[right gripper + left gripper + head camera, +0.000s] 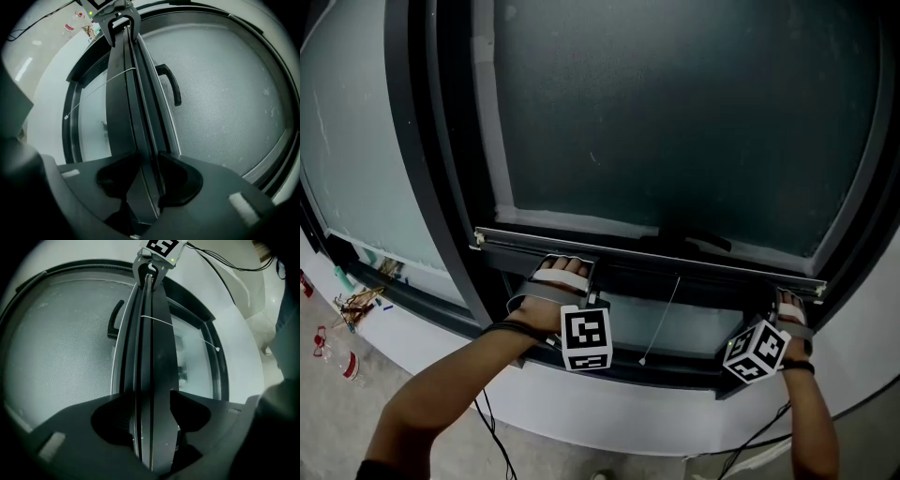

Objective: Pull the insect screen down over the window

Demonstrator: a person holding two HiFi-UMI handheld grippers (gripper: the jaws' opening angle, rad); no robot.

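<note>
Both ends are taken! The left gripper [147, 397] has its jaws pinching the bottom bar [647, 248] of the insect screen [675, 112]. The bar runs straight out ahead between them, mesh on one side and a low strip of uncovered window [694, 323] on the other. The right gripper [149, 157] mirrors it, jaws pressed onto the same bar from either face. A thin pull cord [661, 319] dangles from the bar roughly midway between the two sets of jaws, with a black handle [171, 86] on the mesh side. The screen looks nearly down. That bar should be stiff, light and rather slick, so firm grips near its ends look right, keeping it level in the frame. The mesh is likely soft and easily torn, so it is best left untouched.
</note>
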